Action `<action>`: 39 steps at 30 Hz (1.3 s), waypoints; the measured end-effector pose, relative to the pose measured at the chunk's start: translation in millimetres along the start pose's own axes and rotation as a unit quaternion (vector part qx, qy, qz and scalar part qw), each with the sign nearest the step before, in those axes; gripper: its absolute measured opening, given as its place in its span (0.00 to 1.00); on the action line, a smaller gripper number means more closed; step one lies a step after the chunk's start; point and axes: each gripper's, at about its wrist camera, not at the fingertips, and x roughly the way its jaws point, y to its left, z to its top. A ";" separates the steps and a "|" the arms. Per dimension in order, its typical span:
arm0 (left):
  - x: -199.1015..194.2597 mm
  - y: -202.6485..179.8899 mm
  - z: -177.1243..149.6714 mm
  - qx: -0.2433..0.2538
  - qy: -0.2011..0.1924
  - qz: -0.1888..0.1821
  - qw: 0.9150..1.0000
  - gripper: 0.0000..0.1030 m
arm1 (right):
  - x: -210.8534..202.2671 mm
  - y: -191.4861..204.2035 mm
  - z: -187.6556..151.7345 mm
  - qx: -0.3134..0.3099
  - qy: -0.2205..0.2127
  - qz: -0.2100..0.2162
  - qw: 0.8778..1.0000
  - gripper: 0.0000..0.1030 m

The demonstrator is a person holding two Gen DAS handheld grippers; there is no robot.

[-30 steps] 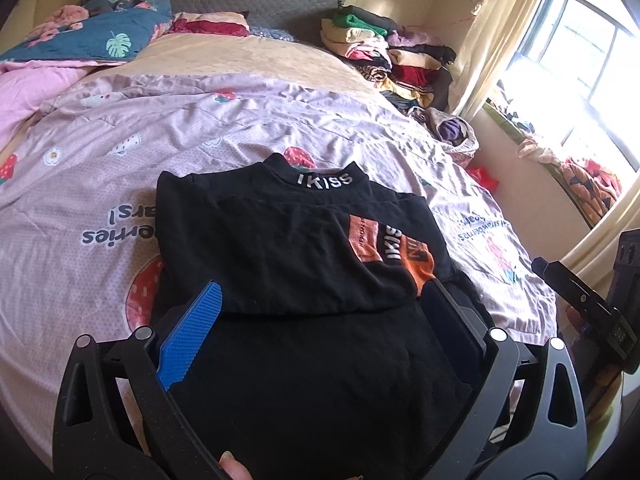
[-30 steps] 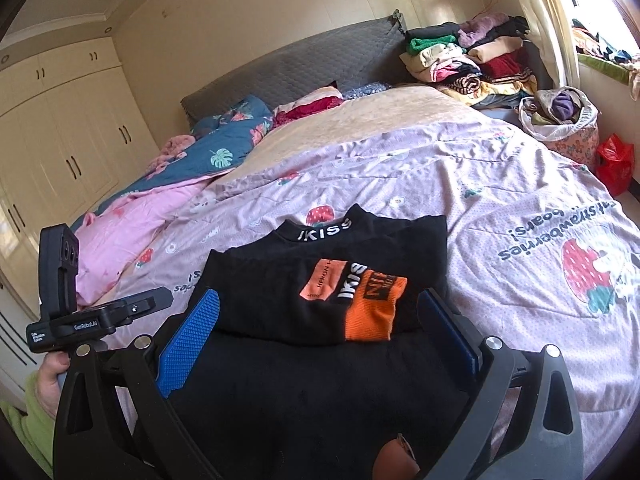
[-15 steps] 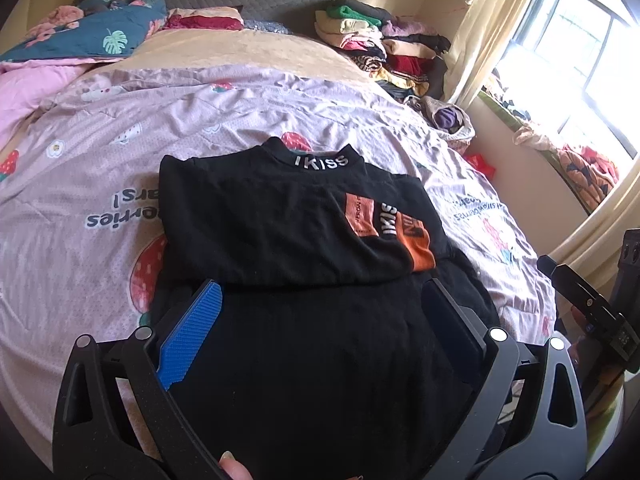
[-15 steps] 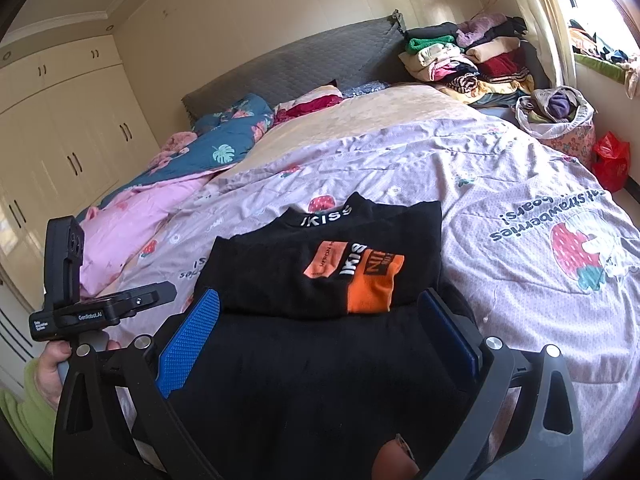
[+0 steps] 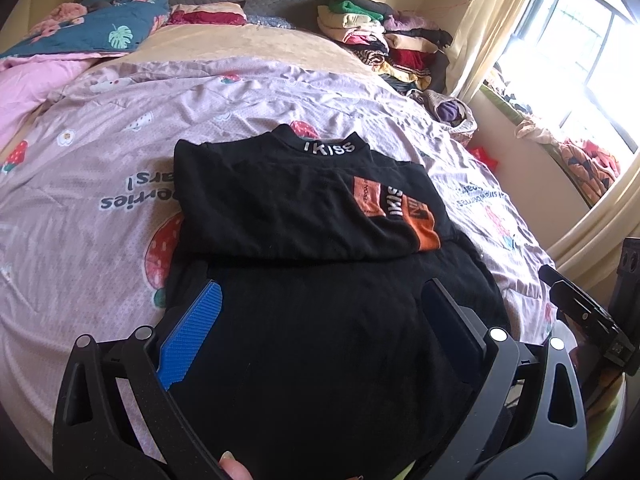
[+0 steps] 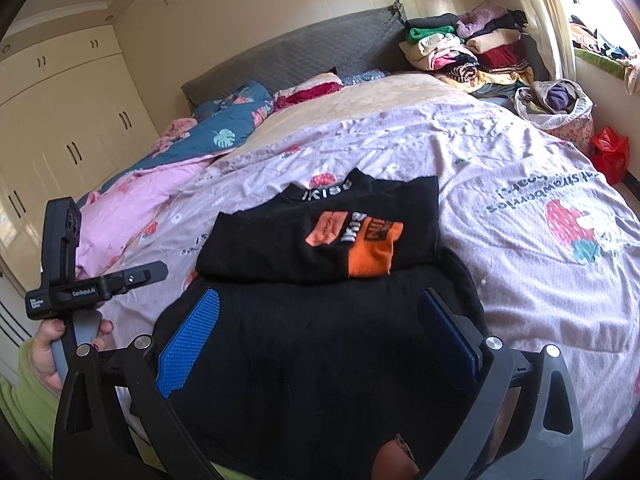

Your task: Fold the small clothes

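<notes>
Across the middle of both frames, a black shirt [image 5: 304, 208] lies partly folded on the pink bedspread [image 5: 80, 216]. Left gripper [image 5: 320, 308] and right gripper [image 6: 320, 312] at the bottom edge both gape wide, holding nothing, above the shirt's near half.

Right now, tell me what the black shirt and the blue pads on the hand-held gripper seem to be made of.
Black shirt: likely soft matte cotton knit, since it drapes limply and creases; its orange patch looks printed on. Blue pad: probably rubber or textured plastic, going by its fine grid pattern and dull sheen.
</notes>
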 end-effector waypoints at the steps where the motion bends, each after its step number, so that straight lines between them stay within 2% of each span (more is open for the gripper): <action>1: -0.6 1.7 -1.8 -0.001 0.002 0.001 1.000 0.91 | 0.0 -0.8 -2.6 0.001 0.002 -0.002 1.000 0.96; 26: -7.4 51.6 -62.0 -0.013 0.064 0.053 0.996 0.91 | -2.3 -31.8 -50.6 0.032 0.055 -0.051 0.997 0.96; 36: -18.9 64.0 -80.8 -0.011 0.075 0.038 0.996 0.91 | -5.8 -36.6 -64.5 0.016 0.075 -0.071 0.995 0.96; 38: -20.9 66.8 -85.2 -0.014 0.078 0.031 0.996 0.84 | -7.1 -37.6 -68.4 0.016 0.079 -0.074 0.994 0.96; 39: -21.1 67.4 -87.3 -0.016 0.080 0.027 0.996 0.74 | -7.6 -38.0 -69.6 0.016 0.081 -0.076 0.994 0.96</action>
